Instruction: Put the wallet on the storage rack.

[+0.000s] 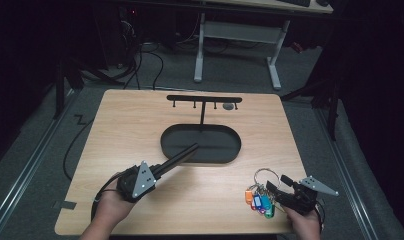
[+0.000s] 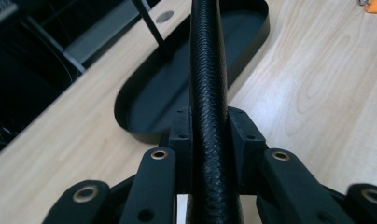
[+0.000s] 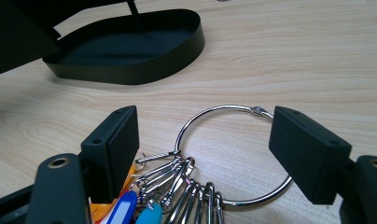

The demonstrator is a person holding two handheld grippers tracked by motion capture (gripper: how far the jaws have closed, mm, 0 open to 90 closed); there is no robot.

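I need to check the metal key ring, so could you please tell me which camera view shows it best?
The right gripper view: the key ring lies large and sharp between the open jaws, clips visible. The high view shows it small, above coloured tags. The left gripper view catches an orange tag corner.

Both grippers, left (image 1: 192,148) and right (image 1: 271,186), are matte black with brass-ringed screw holes, grey three-cornered plates and trailing black cables.

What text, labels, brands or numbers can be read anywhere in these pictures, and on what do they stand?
None can be read. The coloured key tags on the metal ring show no legible writing. The black tray, the hook stand and both grippers carry no visible markings.
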